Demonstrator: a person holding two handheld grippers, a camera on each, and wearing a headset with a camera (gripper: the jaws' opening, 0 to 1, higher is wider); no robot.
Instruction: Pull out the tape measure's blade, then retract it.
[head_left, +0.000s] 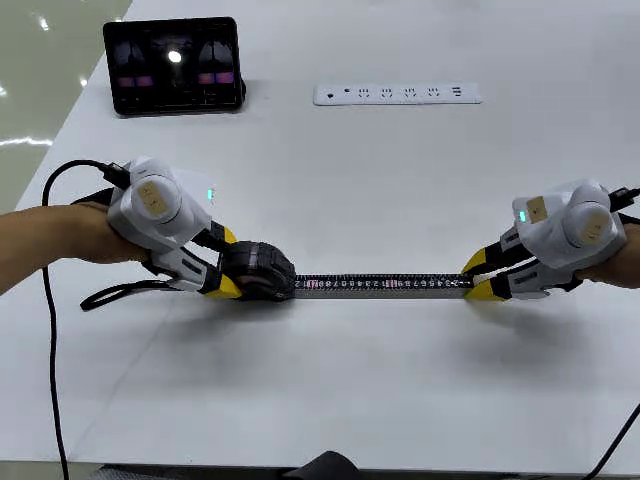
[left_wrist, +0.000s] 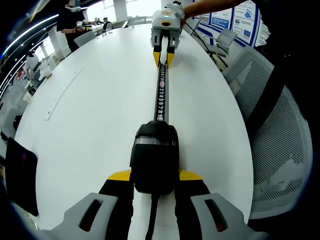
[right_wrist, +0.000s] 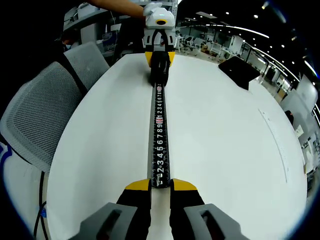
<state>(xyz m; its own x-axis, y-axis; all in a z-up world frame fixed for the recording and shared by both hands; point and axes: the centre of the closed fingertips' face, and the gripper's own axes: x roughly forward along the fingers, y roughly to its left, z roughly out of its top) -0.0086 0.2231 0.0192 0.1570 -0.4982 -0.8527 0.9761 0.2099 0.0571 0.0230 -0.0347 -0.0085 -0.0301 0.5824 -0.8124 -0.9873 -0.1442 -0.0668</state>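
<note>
Tape measure (head_left: 257, 272) lies on my white desk (head_left: 400, 180), its dark case clamped between the jaws of my left gripper (head_left: 228, 263). And the blade (head_left: 385, 283) is drawn out flat along the desk, numbers up, reaching across to my right gripper (head_left: 478, 277), which is closed on the blade's end. Pull-out looks done, I'd say. What's left is the retract: feeding the blade back into the case.
</note>
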